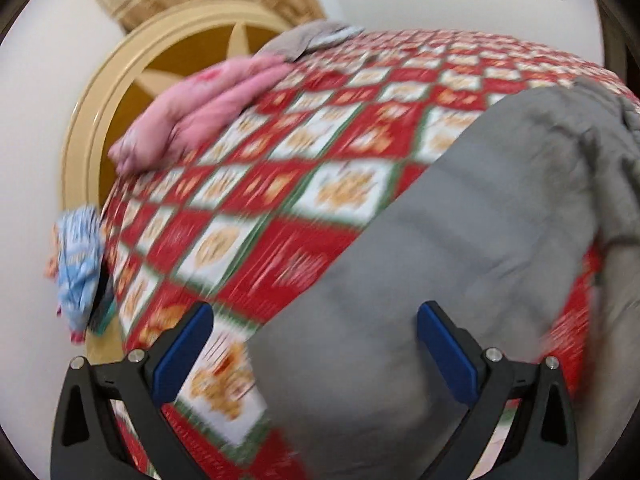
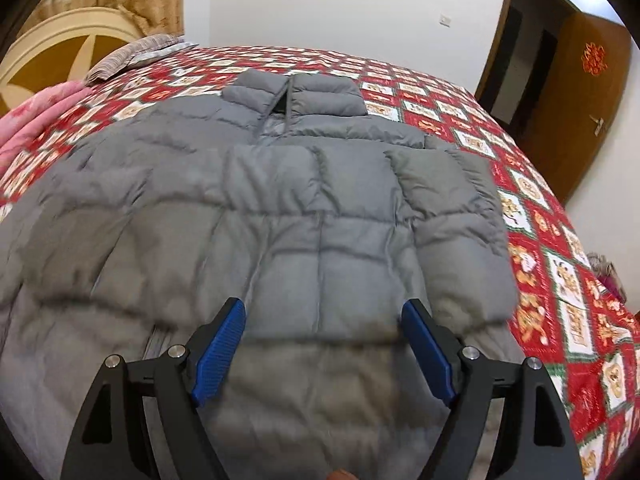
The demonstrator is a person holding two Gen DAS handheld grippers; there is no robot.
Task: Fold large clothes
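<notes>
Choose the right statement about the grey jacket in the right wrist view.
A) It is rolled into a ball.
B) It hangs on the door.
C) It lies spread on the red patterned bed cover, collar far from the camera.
C: the grey jacket lies flat on the bed cover, its collar at the far end.

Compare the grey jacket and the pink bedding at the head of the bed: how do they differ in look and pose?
The grey jacket is plain grey and quilted into puffy panels; the pink bedding is pink with a faint pattern. The jacket lies spread open across the middle of the bed, collar toward the headboard; the pink bedding is bunched at the bed's edge near the headboard. Both rest on the red checked bedspread.
</notes>
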